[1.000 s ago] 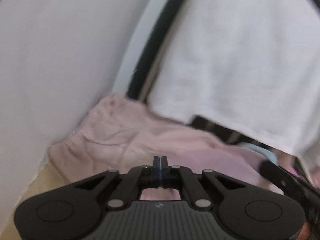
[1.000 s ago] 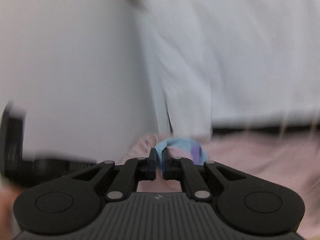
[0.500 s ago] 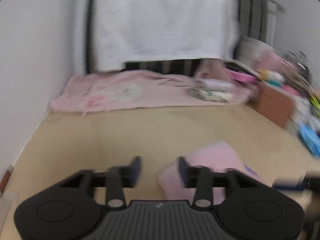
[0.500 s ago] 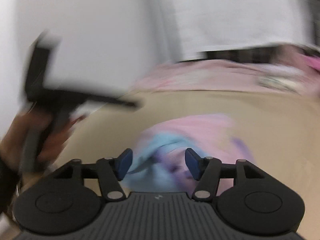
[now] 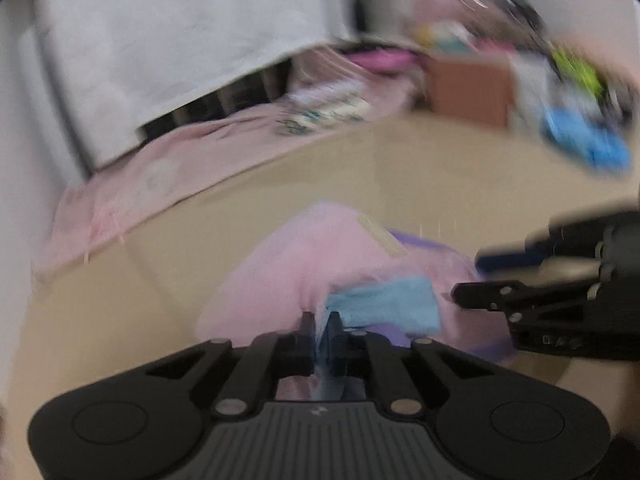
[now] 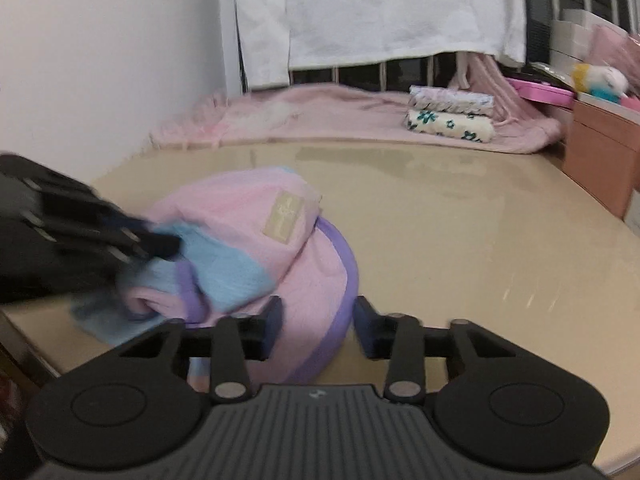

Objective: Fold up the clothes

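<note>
A crumpled pink, blue and purple garment (image 6: 256,248) with a beige label lies in a heap on the beige table (image 6: 460,216). It also shows in the left wrist view (image 5: 320,264). My left gripper (image 5: 320,336) is shut on a blue fold of the garment at its near edge; it also shows in the right wrist view (image 6: 156,246) at the left. My right gripper (image 6: 316,324) is open, its fingers either side of the garment's near purple edge. It also shows in the left wrist view (image 5: 476,280) at the right.
A pink blanket (image 6: 320,120) lies along the table's far edge with two folded floral cloths (image 6: 450,118) stacked on it. A white towel (image 6: 380,8) hangs behind. A brown box (image 6: 600,148) and clutter stand at the right.
Both grippers dropped the garment onto the table and opened. Now my left gripper has shut again on a blue fold, and my right gripper stays open just behind the heap.
</note>
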`<state>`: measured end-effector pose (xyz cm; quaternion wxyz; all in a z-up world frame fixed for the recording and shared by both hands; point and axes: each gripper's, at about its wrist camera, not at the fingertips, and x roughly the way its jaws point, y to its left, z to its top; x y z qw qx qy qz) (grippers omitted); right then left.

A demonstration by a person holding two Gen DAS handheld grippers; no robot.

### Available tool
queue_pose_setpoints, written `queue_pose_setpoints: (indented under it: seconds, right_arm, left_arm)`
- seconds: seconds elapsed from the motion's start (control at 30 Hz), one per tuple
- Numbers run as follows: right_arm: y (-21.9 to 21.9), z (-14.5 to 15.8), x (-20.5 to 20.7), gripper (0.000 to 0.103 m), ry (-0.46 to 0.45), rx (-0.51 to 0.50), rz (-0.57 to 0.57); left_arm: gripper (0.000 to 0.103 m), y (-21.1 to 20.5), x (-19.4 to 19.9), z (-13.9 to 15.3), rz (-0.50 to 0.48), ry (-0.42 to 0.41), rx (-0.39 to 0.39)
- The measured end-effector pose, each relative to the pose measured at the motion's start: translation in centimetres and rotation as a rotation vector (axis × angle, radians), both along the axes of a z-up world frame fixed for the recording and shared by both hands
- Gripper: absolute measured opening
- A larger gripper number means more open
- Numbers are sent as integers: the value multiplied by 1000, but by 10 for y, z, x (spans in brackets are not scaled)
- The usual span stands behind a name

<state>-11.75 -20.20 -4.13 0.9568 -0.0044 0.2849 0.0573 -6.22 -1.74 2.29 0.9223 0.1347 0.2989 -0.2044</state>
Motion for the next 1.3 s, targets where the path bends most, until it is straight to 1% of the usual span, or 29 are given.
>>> queue_pose_setpoints:
  seconds: [0.03,0.1,0.13,0.2,0.23,0.27,0.3,0.33,0.4,0.43,0.47,0.5,0.57,0.6,0.63,0.67,0.7,0.73,0.8,0.83,0.87,0.9,0.93,0.97,1.0,1.03,1.13,1.2,1.3]
  right_arm:
    - [5,1,6,7,0,-26,1]
    - [13,2,13,5,7,-25,16]
    - [18,1,11,4,4,-32,18]
    - [29,1,8,4,-3,-46,24]
    - [34,0,6,4,-4,-42,36]
    - [41,1,3,4,1,-51,39]
    - [47,2,0,4,7,-59,42]
    - [53,4,-3,5,20,-67,52]
    - [59,13,-7,7,56,-37,105]
    - [60,20,-11,7,39,-15,143]
    - [60,28,-13,10,0,-31,178]
    - [60,36,-15,18,-39,-50,213]
    - [63,43,-5,29,-82,-172,299]
    - [64,44,2,31,-92,-229,354]
    - [63,43,10,34,-96,-277,455]
    - [63,41,18,40,-100,-324,556]
    - [61,39,28,41,-102,-360,636]
    - [60,36,40,41,-71,-370,666]
    - [58,31,66,40,-7,-390,726]
    - [57,28,79,38,24,-400,754]
    - [58,26,89,29,48,-403,764]
    - [59,24,97,14,68,-391,779]
    - [60,23,102,7,86,-364,780]
    - [59,22,104,5,91,-342,761]
    - [58,22,106,5,95,-321,741]
    - [54,19,104,4,79,-319,688]
    - [33,13,82,2,70,-260,545]
    - [22,13,65,2,81,-213,444]
    - [19,17,21,2,151,-72,344]
  left_arm:
    - [4,23,9,5,104,-1,-72]
    - [4,73,24,11,351,-35,-194]
    - [4,98,29,12,478,-62,-233]
    - [5,133,30,9,694,-113,-233]
    - [9,142,24,11,752,-131,-243]
    - [10,146,13,14,778,-163,-258]
    - [17,149,2,16,804,-195,-272]
    - [37,150,-8,19,825,-226,-276]
    - [59,135,-29,26,815,-266,-240]
    - [60,125,-39,29,782,-269,-223]
    - [61,114,-44,31,706,-249,-210]
    - [61,102,-48,32,635,-224,-199]
    - [61,82,-54,31,516,-154,-188]
    - [61,71,-56,29,455,-125,-180]
    - [61,57,-58,25,398,-109,-162]
    - [61,44,-58,20,369,-100,-128]
    - [61,33,-59,16,360,-98,-99]
    - [60,24,-59,11,350,-93,-77]
    - [60,10,-60,0,333,-74,-68]
    - [60,3,-59,-4,320,-67,-66]
    - [60,-4,-59,-9,308,-61,-63]
    - [60,-11,-57,-14,292,-51,-53]
    - [60,-19,-53,-19,265,-36,-22]
    - [60,-25,-50,-23,245,-23,0]
    - [60,-24,-51,-27,238,-18,4]
    - [60,-22,-52,-29,233,-10,2]
    - [60,4,-54,-25,235,48,-27]
    - [60,25,-59,-23,261,42,-15]
    - [59,51,-67,-10,362,55,22]
